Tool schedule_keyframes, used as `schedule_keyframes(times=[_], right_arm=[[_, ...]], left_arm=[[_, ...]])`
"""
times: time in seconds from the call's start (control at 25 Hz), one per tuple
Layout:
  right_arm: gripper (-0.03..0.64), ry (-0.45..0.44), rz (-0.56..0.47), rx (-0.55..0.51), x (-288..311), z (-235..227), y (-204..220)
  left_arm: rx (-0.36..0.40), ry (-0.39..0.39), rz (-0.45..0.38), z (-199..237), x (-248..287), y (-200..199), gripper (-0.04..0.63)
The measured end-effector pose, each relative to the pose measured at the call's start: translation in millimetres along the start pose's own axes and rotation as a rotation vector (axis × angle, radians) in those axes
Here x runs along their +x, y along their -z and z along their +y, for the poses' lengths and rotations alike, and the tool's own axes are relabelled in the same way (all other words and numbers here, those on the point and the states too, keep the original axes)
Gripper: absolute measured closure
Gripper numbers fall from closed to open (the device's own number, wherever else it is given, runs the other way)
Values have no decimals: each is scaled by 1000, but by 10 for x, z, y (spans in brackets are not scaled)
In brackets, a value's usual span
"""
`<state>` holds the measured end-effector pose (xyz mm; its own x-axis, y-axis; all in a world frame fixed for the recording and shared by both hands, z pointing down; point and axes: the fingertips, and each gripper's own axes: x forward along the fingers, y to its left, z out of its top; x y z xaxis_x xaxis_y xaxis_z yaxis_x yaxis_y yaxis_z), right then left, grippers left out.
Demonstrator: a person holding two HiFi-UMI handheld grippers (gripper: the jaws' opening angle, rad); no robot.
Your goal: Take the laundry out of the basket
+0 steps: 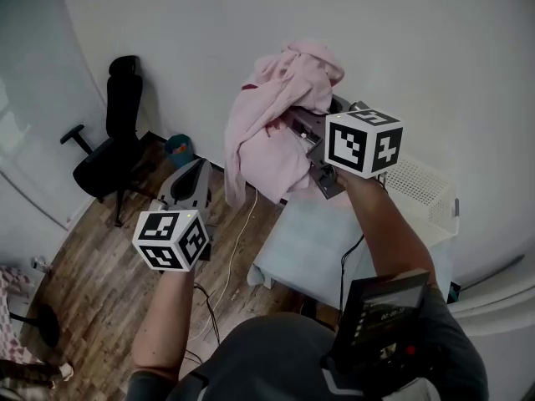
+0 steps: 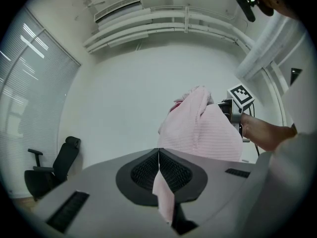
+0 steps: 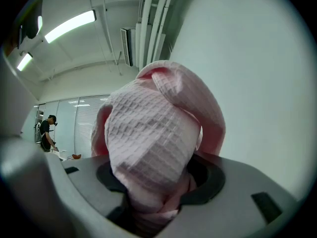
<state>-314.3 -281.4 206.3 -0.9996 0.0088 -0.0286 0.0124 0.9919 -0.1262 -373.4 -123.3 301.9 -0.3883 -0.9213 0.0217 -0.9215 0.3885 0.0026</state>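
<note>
Reader: Laundry location?
Describer: Pink cloth (image 3: 153, 138) bunches between right gripper's (image 3: 158, 175) clamped fingers, outside basket (image 1: 426, 192) beside them. Left gripper's (image 2: 159, 170) fingers pinch shut on pink strip (image 2: 163, 197), probably its edge.

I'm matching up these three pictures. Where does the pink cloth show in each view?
Head view: pink cloth upper centre, hanging from the right gripper.
Left gripper view: right of centre, with one corner pinched in the left gripper's tongs.
Right gripper view: fills the centre, bunched between the tongs.
Shared landmark: the white wall behind the cloth, seen in all three.
</note>
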Motion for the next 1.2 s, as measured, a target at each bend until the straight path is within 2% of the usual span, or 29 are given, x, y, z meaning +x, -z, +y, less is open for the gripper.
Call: schedule_keyframes(times=[0.12, 0.32, 0.44, 0.64, 0.92, 1.2], right_arm=[[350, -11, 2, -5, 257, 296, -91], [350, -21, 0, 26, 306, 456, 39], [350, -30, 1, 37, 270, 450, 133], [350, -24, 28, 17, 261, 437, 151], [350, 55, 43, -36, 213, 407, 135], [350, 63, 42, -21, 197, 422, 118]], left_arm=[[-10, -12, -17, 296, -219, -133, 587], [-16, -11, -16, 372, -359, -70, 586], [-19, -17, -16, 338, -289, -42, 586], [-40, -30, -28, 320, -75, -232, 587], [-43, -20, -50, 388, 65, -483, 586], [-38, 6, -55, 360, 127, -519, 586]])
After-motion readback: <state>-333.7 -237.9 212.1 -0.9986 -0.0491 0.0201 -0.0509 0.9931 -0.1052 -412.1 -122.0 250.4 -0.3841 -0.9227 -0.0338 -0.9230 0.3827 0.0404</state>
